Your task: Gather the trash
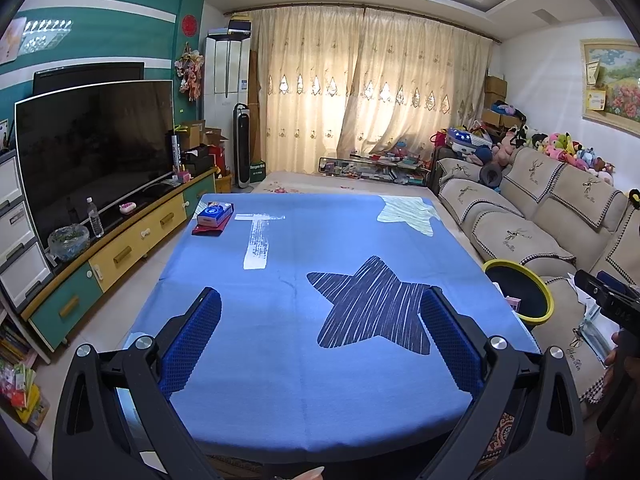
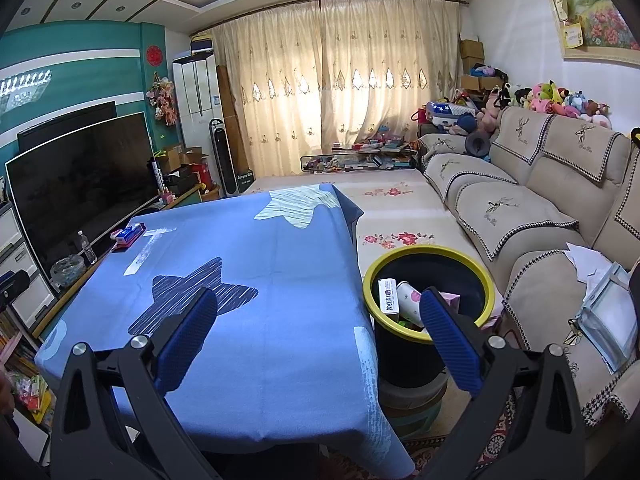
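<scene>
Both grippers, left gripper (image 1: 320,340) and right gripper (image 2: 318,340), hover jaws released (nothing held), apparently because trash already fills the bin (image 2: 432,254) right of the table (image 2: 248,360).

Daylight is being diffused through the cream curtains (image 1: 360,92), glowing brightest at frame centre; straight lines are being bowed and corners blackened by fisheye distortion.

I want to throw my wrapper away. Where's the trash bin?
The trash bin stands on the floor just right of the blue-covered table, in front of the sofa.
</scene>
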{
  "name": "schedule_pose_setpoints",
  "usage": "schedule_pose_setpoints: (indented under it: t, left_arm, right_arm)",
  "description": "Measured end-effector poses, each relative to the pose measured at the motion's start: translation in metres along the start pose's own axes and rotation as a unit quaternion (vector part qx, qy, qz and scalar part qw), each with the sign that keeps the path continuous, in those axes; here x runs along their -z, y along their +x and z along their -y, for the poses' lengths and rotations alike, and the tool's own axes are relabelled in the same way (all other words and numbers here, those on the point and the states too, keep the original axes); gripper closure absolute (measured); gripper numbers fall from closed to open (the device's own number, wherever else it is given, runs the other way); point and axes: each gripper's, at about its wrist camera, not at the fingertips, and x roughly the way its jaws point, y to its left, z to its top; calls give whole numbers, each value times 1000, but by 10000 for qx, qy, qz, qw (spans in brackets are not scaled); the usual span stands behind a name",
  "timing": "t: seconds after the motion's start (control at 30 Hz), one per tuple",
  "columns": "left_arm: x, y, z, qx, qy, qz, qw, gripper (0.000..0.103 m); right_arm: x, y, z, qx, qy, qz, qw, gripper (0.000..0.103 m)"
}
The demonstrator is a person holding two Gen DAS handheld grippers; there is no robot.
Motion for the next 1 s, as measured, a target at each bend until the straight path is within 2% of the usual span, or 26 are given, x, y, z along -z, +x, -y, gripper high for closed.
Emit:
schedule_pose_setpoints:
  t: [1.0]
  left_arm:
    - [4,7,6,7,46,-74,10000,5]
  right_arm:
    - [5,5,1,-15,58,-68,10000,7]
